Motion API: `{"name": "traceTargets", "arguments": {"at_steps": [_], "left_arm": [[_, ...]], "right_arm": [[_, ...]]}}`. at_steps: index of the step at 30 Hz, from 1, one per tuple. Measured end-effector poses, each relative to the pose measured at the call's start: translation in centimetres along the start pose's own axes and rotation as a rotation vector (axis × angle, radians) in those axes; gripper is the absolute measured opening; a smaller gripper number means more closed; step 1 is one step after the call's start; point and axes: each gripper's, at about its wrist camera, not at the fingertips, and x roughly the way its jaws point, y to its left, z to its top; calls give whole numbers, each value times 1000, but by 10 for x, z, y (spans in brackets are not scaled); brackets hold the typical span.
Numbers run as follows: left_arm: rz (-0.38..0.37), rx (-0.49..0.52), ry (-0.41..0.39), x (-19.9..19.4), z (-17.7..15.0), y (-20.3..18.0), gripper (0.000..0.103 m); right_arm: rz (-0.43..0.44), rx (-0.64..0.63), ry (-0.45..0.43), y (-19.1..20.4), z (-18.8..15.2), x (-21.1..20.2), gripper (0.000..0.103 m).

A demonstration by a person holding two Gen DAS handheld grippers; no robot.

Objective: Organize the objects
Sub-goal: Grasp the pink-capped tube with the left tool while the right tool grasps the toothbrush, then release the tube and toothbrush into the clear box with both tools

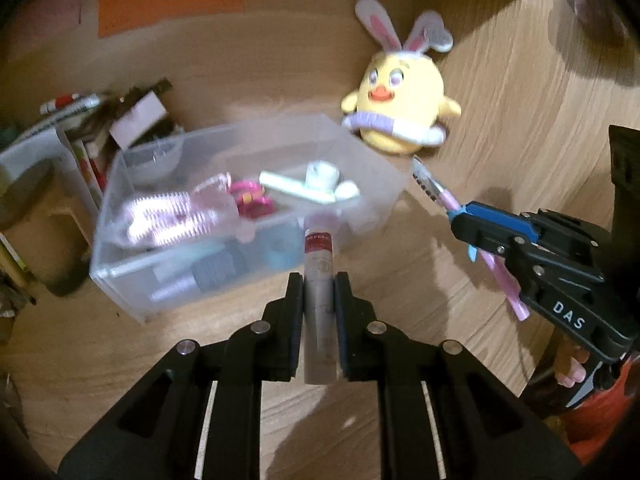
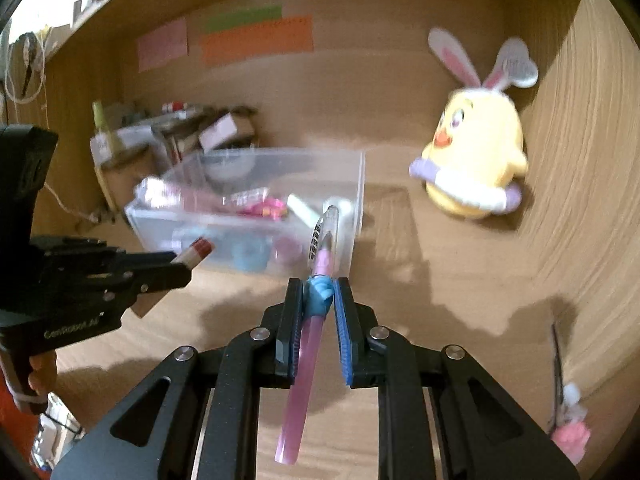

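Note:
A clear plastic bin (image 1: 384,196) (image 2: 358,184) sits on the wooden surface and holds several small items, among them a pink comb (image 1: 168,216) and a white tube (image 1: 296,190). My left gripper (image 1: 319,280) is shut on a grey tube with a red-and-white label (image 1: 318,260), just in front of the bin; it also shows in the right wrist view (image 2: 194,254). My right gripper (image 2: 319,284) is shut on a pink pen with a blue ornament (image 2: 316,280), right of the bin's near corner; the pen also shows in the left wrist view (image 1: 448,200).
A yellow chick plush with bunny ears (image 1: 400,108) (image 2: 476,160) leans against the right wall. A cluttered pile of boxes and markers (image 1: 100,120) (image 2: 180,132) stands behind the bin on the left. A pink hair clip (image 2: 568,428) lies at the right.

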Motion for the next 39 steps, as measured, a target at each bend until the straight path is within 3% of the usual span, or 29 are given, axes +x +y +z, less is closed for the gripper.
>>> {"name": "traceTargets", "arguments": {"at_steps": [11, 17, 27, 39], "left_arm": [[25, -31, -81, -13, 39, 6, 14], [22, -76, -69, -2, 51, 15, 14], [50, -95, -1, 33, 61, 20, 14], [28, -127, 68, 62, 61, 30, 14]], "right_arm": [[17, -27, -95, -2, 42, 0, 14], [38, -39, -95, 1, 52, 14, 14], [104, -20, -4, -1, 60, 61, 14], [127, -70, 106, 7, 55, 107, 13]]}}
